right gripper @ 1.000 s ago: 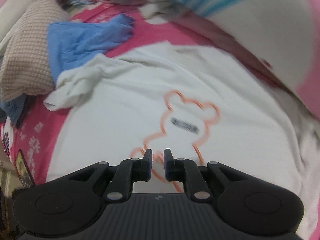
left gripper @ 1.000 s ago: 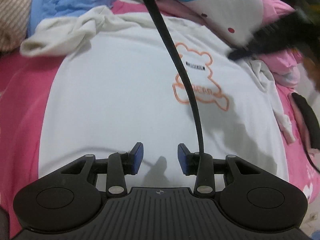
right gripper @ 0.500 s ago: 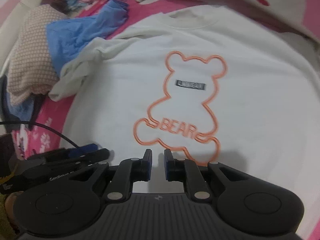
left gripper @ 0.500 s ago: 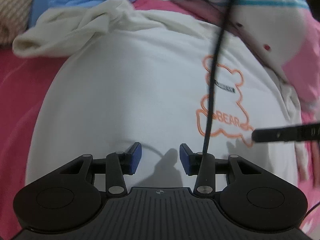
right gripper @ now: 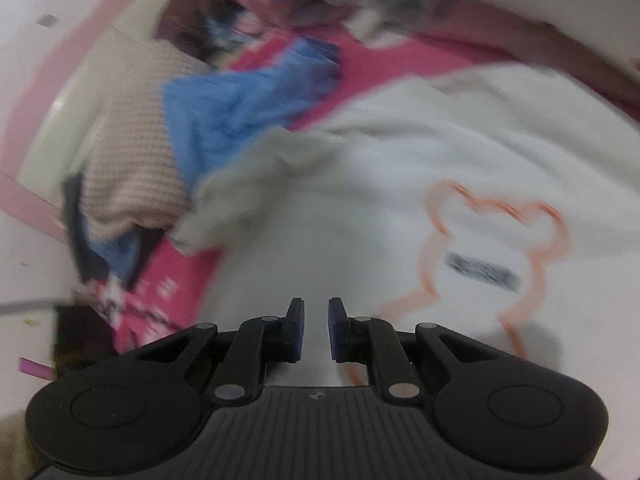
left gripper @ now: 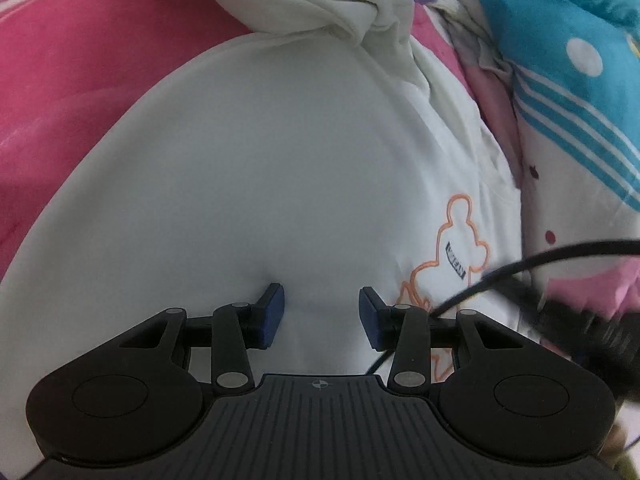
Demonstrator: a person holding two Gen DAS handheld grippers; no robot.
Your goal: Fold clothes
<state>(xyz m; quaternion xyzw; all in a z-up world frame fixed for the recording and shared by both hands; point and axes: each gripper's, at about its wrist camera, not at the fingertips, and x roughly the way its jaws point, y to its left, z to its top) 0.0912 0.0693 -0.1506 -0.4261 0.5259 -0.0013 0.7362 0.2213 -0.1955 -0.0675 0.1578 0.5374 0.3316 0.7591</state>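
Black cable [left gripper: 532, 264] across white bear shirt [left gripper: 280, 184]; blue garment [right gripper: 248, 108] beside bunched sleeve [left gripper: 344, 8]

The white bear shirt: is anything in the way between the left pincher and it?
Nothing visible is. The left gripper sits right over the white shirt, its jaws apart with only bare cloth between them. A black cable crosses off to the right, beside the orange bear print, not in front of the fingers.

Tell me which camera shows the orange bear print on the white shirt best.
The right wrist view: the bear print lies nearly whole and face-on on the white shirt, though motion-blurred. The left wrist view is sharper but catches the print sideways at the right, partly behind a black cable.
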